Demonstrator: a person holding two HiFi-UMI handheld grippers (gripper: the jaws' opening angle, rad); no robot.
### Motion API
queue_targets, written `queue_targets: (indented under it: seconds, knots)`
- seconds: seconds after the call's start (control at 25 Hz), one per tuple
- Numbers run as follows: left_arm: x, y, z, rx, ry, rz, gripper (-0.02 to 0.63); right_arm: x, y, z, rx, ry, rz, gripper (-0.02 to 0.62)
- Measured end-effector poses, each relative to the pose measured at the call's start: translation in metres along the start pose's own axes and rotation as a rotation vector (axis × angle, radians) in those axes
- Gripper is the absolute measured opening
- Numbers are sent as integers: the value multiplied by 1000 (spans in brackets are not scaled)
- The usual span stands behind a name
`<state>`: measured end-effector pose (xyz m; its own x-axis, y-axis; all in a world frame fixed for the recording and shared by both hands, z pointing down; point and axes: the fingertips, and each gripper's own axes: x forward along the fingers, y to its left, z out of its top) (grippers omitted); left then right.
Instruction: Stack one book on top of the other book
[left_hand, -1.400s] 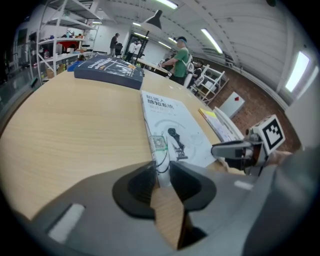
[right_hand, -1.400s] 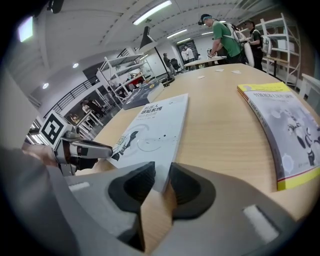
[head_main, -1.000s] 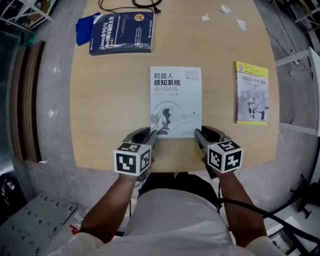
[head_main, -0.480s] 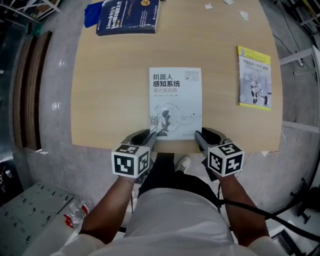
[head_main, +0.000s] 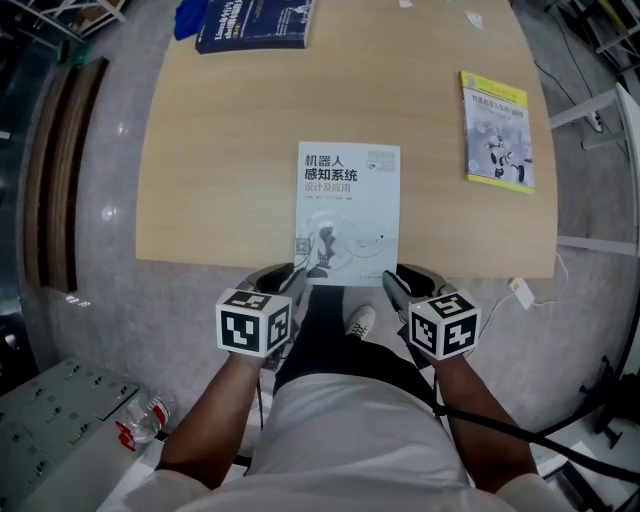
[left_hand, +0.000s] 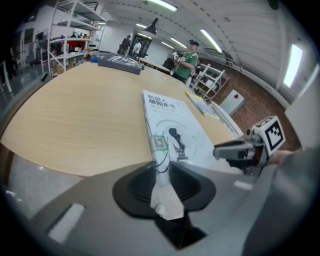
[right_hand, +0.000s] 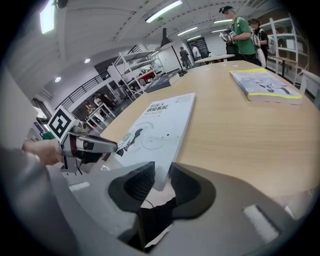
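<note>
- The table (head_main: 200, 150) carries three books, well apart from one another.
- The white book (head_main: 348, 200) lies at the near edge, its near end hanging just past it. Gripped only at two corners, it could sag in the middle or slip free on lifting.
- The blue book (head_main: 255, 22), far left, is cut off at the top, and the yellow book (head_main: 497, 130) lies far right. Which one is the target is unclear.
- The left gripper (left_hand: 160, 172) is clamped on the white book's near left corner.
- The right gripper (right_hand: 161, 180) pinches its near right corner.
</note>
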<state>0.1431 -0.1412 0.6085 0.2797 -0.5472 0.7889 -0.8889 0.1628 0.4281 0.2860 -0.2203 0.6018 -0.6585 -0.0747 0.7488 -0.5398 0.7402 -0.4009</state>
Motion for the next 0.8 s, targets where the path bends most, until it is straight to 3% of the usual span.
queue_targets:
  seconds: [0.8]
  knots:
    - [-13, -14, -41, -2, -7, 5, 94, -16, 15, -39, -43, 27, 24, 97]
